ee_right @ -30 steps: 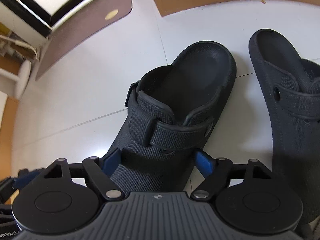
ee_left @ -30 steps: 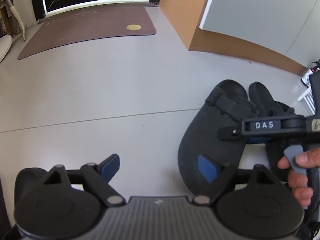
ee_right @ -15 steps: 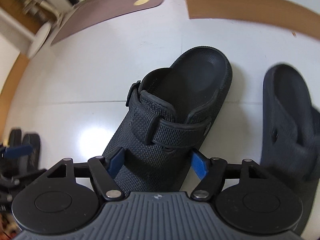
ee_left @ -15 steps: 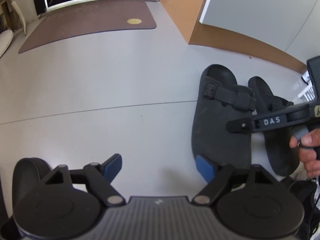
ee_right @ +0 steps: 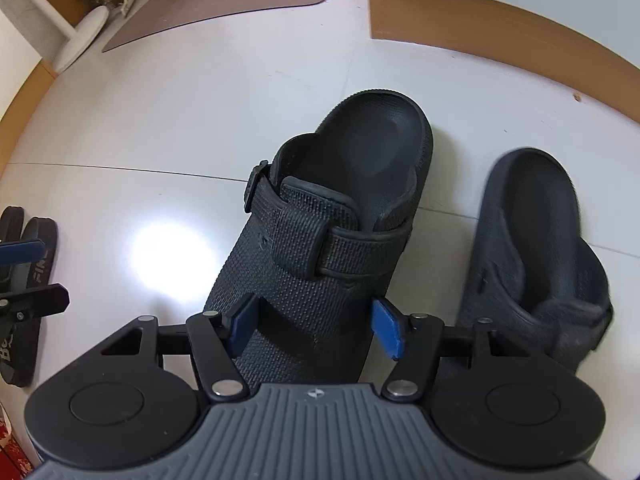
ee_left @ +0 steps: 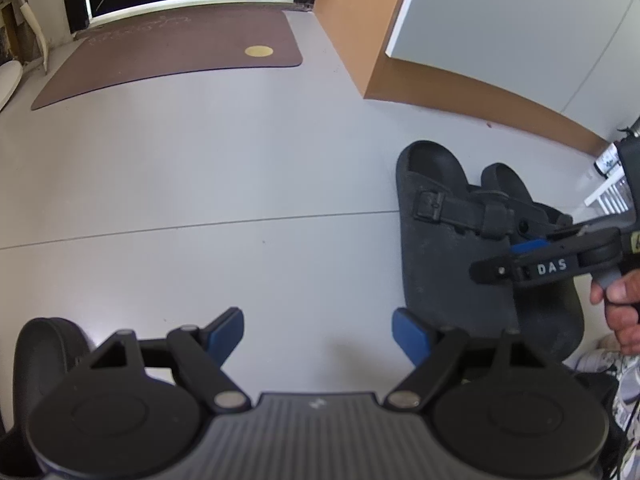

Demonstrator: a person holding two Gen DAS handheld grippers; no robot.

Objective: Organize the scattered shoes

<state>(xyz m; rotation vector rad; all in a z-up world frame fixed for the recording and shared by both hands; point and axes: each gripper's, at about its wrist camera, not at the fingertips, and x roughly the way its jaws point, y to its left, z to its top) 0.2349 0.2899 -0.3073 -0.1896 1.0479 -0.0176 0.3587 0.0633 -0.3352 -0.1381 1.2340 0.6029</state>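
Entryway floor (ee_right: 168,128), shoe tidy-up under way. Right hand-held gripper (ee_right: 316,326) angled steeply down over toe end of black buckled clog (ee_right: 332,240), jaws about mid-width and closing, blue pads (ee_right: 386,328) flanking the upper w/ a sliver of gap showing each side; no firm squeeze visible yet. Matching clog (ee_right: 536,256) just beside, to right of that gripper, heel pointing same way. Seen from left wrist cam: same pair (ee_left: 452,256) lying ahead-right, w/ right-hand tool & a hand (ee_left: 624,312) on its trigger over them.

Left hand-held gripper (ee_left: 318,330) parked over bare floor, jaws roughly half wide, nothing between. Black rounded shape (ee_left: 44,344) at its lower-left edge, prob. another shoe; can't tell. Pair of black flip-flops (ee_right: 28,272) off to far left of right gripper, near the left tool.

Judgement: step in hand = grip clog & line it up w/ its mate. Best done w/ pads centred across the widest, stiffest part of the upper, below the strap; squeeze evenly, since soft foam may buckle. Lift only slightly, keep sole level, set down parallel to mate, toes flush.
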